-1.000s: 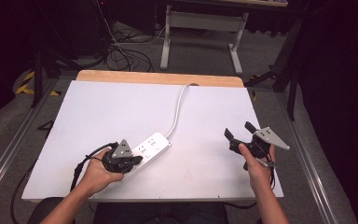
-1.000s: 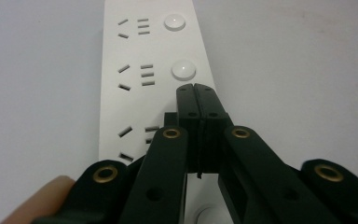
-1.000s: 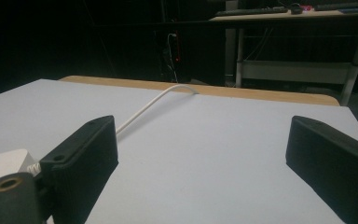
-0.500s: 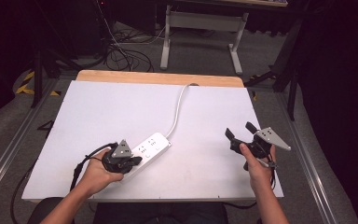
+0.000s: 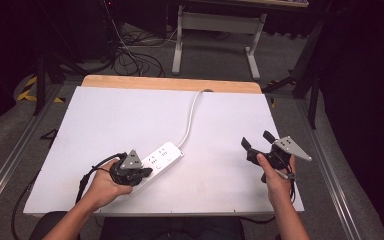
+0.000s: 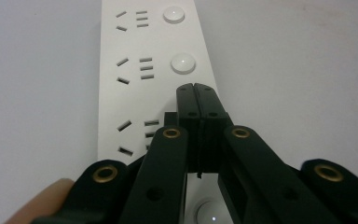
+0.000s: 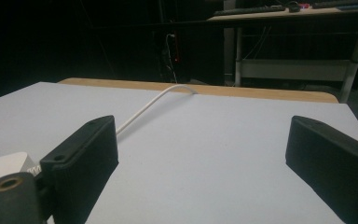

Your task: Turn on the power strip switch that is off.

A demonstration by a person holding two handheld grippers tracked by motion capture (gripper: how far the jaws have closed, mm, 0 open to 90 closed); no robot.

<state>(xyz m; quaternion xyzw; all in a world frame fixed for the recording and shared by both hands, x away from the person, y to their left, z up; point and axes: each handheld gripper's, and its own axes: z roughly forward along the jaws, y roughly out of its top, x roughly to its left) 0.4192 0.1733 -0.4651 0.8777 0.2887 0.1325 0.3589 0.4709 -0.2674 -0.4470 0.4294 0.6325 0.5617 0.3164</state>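
Seen from the high view, a white power strip [image 5: 156, 161] lies aslant on the white desk [image 5: 105, 125], toward 7 o'clock from the desk's middle, with its white cord [image 5: 190, 120] running away toward 12 o'clock and over the wooden far edge [image 5: 170, 83]. The left hand-held gripper [image 5: 141, 173] is held low over the near end of the power strip, its grey three-cornered plate [image 5: 130, 161] turned upward and a black cable [image 5: 92, 170] looped beside the left hand [image 5: 105, 187]. The right hand-held gripper [image 5: 257, 141] is held in the right hand [image 5: 275, 177] well apart from the strip, at about 4 o'clock on the desk, with its jaws spread and nothing between them. In the left gripper view, the left hand-held gripper [image 6: 196, 91] is clenched, jaws pressed together with nothing gripped, tips set over the power strip [image 6: 144, 51] just below a round button [image 6: 183, 62]; whether they touch it cannot be told. In the right gripper view, the right hand-held gripper [image 7: 205, 144] is released, its jaws wide apart over bare desk [image 7: 205, 154], while a corner of the power strip [image 7: 4, 165] is seen at 8 o'clock and the cord [image 7: 154, 102] is traced toward 12 o'clock.
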